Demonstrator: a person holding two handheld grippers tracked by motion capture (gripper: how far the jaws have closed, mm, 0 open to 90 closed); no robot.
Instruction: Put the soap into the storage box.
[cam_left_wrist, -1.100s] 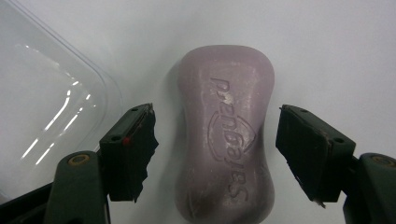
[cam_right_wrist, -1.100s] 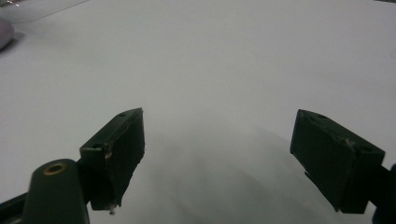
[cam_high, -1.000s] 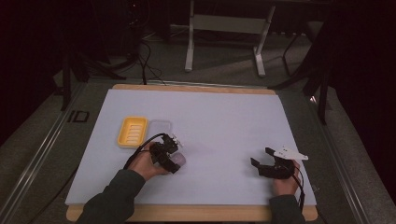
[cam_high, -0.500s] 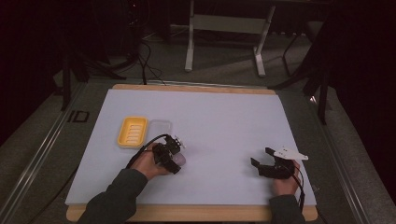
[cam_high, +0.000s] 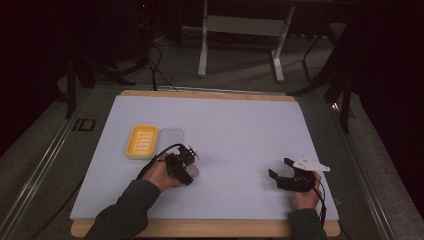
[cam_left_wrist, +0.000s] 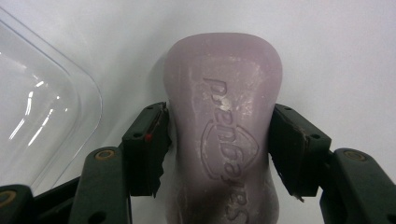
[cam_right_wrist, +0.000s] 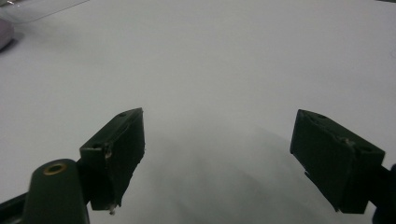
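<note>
1. The left gripper (cam_left_wrist: 217, 140) has its jaws pressed against both sides of a pale purple soap bar (cam_left_wrist: 223, 140) lying on the white table sheet (cam_high: 240, 130); a clear plastic lid (cam_left_wrist: 37, 107) lies just beside it.
2. In the high view the left gripper (cam_high: 186, 167) sits at the near-left part of the sheet, with the yellow soap dish (cam_high: 142, 141) near it and the clear lid (cam_high: 171, 136) touching the dish's right side.
3. The right gripper (cam_high: 281, 172) rests near the sheet's front right corner, jaws spread wide apart with nothing between them.
4. Bare sheet lies between the two grippers and across the far half of the table.
5. The sheet covers a wooden board (cam_high: 210, 228); beyond it stand grey carpet, cables and a white metal stand (cam_high: 240, 30) in a dark room.
6. The left gripper view shows embossed lettering on the soap; the right gripper view (cam_right_wrist: 219, 163) shows a corner of the soap (cam_right_wrist: 4, 35) far off.
</note>
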